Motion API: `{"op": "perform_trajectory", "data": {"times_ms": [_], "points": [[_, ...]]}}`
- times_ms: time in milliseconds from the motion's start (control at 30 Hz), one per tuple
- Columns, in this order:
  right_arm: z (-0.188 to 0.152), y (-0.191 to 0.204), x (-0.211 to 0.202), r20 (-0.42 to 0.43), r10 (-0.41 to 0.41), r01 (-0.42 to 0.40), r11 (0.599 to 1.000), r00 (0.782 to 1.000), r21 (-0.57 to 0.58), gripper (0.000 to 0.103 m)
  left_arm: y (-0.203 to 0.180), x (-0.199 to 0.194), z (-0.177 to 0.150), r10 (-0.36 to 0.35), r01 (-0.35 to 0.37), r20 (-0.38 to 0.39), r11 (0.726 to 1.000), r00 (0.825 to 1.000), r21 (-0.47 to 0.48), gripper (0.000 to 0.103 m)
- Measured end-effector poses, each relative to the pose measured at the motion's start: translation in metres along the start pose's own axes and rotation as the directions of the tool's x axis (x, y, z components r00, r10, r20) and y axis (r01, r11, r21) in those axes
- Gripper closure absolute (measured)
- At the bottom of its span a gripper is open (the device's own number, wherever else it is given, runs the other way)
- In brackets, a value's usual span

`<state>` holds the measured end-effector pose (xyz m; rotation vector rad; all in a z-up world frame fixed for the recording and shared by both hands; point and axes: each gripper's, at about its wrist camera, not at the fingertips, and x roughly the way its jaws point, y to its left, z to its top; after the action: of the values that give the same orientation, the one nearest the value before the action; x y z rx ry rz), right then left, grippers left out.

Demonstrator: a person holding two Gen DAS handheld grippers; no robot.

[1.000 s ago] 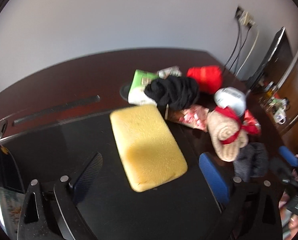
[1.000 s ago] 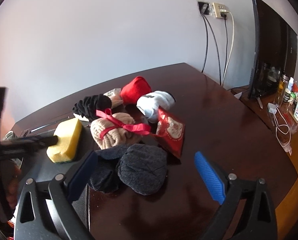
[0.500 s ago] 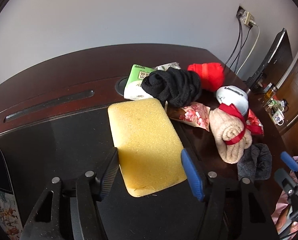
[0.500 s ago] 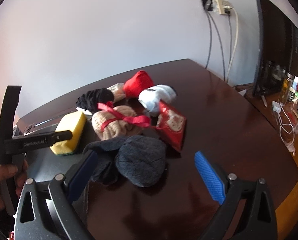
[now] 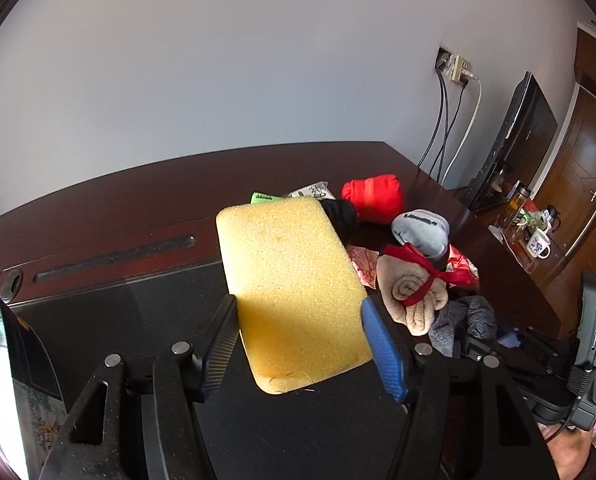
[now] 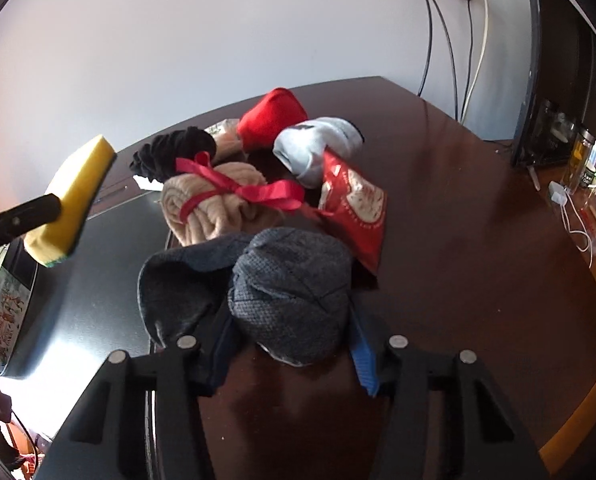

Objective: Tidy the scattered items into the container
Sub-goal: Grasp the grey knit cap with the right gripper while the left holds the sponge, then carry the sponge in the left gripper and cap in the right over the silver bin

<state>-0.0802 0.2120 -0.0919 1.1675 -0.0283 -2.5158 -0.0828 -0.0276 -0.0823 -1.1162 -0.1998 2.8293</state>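
My left gripper is shut on the yellow sponge and holds it lifted above the black mat; the sponge also shows in the right wrist view. My right gripper is shut on the dark grey fabric bundle. Behind it lie a beige rolled towel with a red ribbon, a red snack packet, a grey-white sock roll, a red cloth roll and a black cloth.
A black mat covers the near left of the dark wooden table. A printed container edge stands at the far left. A monitor, cups and cables sit to the right by the wall.
My left gripper closed on the sponge and lifted it off the mat. My right gripper moved forward and closed on the dark grey bundle.
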Motion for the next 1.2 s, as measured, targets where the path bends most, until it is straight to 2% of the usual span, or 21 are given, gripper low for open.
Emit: {"op": "perform_trajectory", "data": {"times_ms": [133, 500, 900, 1200], "points": [[0.0, -0.003, -0.009, 0.017, 0.019, -0.019, 1.0, 1.0, 0.011, 0.059, 0.007, -0.013, -0.002, 0.005, -0.005, 0.025, 1.0, 1.0, -0.008, 0.039], [0.014, 0.011, -0.04, 0.105, 0.027, -0.026, 1.0, 0.994, -0.01, 0.059, 0.023, -0.054, -0.007, 0.042, -0.04, 0.106, 0.999, 0.994, -0.02, 0.039], [0.022, 0.063, -0.061, 0.156, 0.097, -0.081, 0.991, 0.983, -0.105, 0.059, 0.061, -0.102, -0.023, 0.119, -0.106, 0.17, 0.991, 0.978, -0.087, 0.039], [0.022, 0.101, -0.07, 0.169, 0.162, -0.134, 0.977, 0.972, -0.167, 0.059, 0.095, -0.14, -0.037, 0.198, -0.168, 0.207, 0.974, 0.958, -0.154, 0.039]]}}
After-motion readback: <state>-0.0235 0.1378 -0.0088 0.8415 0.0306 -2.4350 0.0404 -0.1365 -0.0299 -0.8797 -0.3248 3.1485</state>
